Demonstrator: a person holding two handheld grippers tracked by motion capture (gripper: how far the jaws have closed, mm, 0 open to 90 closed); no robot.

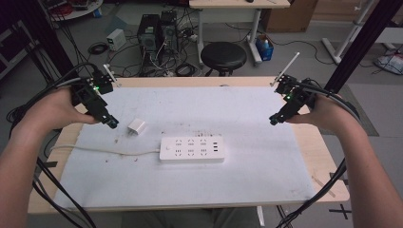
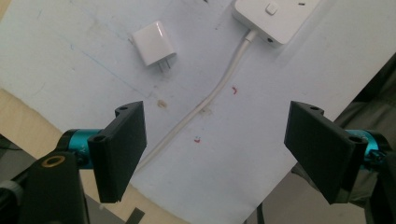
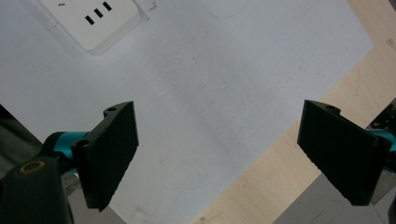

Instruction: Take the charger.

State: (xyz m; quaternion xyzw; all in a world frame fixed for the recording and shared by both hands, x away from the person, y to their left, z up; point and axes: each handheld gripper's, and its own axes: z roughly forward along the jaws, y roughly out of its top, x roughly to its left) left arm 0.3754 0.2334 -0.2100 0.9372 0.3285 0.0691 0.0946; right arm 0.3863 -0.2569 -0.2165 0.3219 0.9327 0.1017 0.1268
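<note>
A white power strip (image 1: 192, 149) lies flat on the white sheet near the table's middle, its cord (image 1: 102, 151) running off to the left. A small white plug adapter (image 1: 136, 127) lies just up and left of it. My left gripper (image 1: 112, 123) hovers at the sheet's left side, a short way left of the adapter, jaws open and empty. In the left gripper view the adapter (image 2: 154, 43), the cord (image 2: 205, 99) and the strip's end (image 2: 275, 16) lie ahead of the jaws. My right gripper (image 1: 274, 120) hangs open and empty over the sheet's right side. A corner of the strip (image 3: 93, 21) shows in the right gripper view.
The white sheet (image 1: 266, 156) covers most of the wooden table (image 1: 328, 156), leaving bare wood at the right and left edges. Beyond the far edge stand a black stool (image 1: 223, 54), computer towers (image 1: 157, 31) and tangled cables on the floor.
</note>
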